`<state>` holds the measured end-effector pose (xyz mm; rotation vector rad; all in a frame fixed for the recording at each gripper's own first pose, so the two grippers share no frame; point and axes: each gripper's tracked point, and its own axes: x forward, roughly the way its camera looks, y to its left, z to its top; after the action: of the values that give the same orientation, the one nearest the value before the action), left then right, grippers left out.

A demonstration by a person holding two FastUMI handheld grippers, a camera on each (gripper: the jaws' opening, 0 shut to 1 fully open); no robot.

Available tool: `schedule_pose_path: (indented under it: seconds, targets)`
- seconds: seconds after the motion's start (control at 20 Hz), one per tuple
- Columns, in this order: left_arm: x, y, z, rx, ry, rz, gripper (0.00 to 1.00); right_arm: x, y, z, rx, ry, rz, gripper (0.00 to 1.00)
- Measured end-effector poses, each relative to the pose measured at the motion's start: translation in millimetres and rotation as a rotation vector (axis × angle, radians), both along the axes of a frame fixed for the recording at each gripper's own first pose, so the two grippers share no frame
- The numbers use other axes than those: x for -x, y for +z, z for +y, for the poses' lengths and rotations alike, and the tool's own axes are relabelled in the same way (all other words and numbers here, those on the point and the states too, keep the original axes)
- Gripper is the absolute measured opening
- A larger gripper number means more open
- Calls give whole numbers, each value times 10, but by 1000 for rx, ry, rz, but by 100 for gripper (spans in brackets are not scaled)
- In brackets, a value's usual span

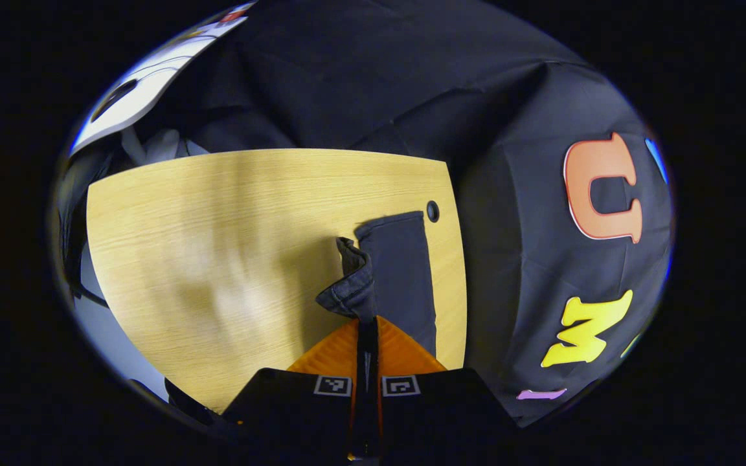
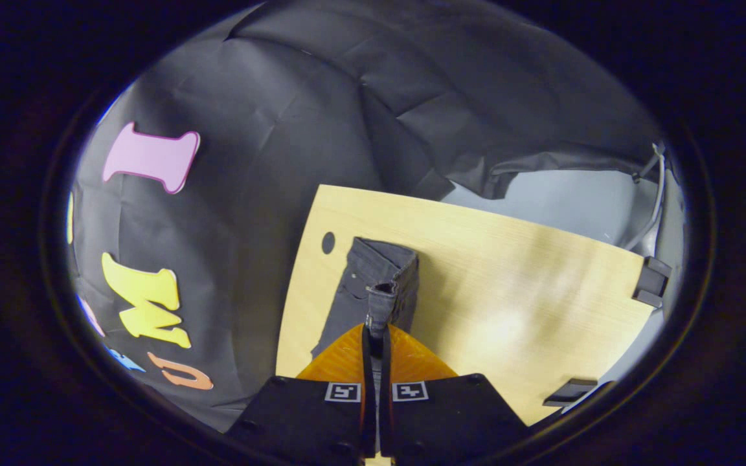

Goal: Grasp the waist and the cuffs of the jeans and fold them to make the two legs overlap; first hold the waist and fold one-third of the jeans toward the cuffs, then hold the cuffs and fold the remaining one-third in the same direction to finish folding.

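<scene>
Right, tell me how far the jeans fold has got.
Done: nothing finished shows yet. In hand: the left gripper and the right gripper are each shut on an edge of the jeans, lifting it off the wooden table while the rest lies flat. Left: overlapping the legs, then both one-third folds.

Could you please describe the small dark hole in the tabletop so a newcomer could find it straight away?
Start at the light wooden table. Dark jeans lie along one edge. Just past their far end, near the table's corner, sits the round hole, the one dark spot in bare wood.
</scene>
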<state>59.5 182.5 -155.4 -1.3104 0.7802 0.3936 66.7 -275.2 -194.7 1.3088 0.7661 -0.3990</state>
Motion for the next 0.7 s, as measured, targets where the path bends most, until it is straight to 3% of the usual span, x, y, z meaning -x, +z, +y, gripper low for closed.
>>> schedule_pose_path:
  seconds: [0.35, 0.7]
  targets:
    - [-906, 155, 78, -46, -88, 2, 4, -912, 211, 8, 0, 29, -20, 3]
    - [-1693, -239, 131, -44, -126, 53, 3, -1696, -186, -49, 38, 50, 24, 3]
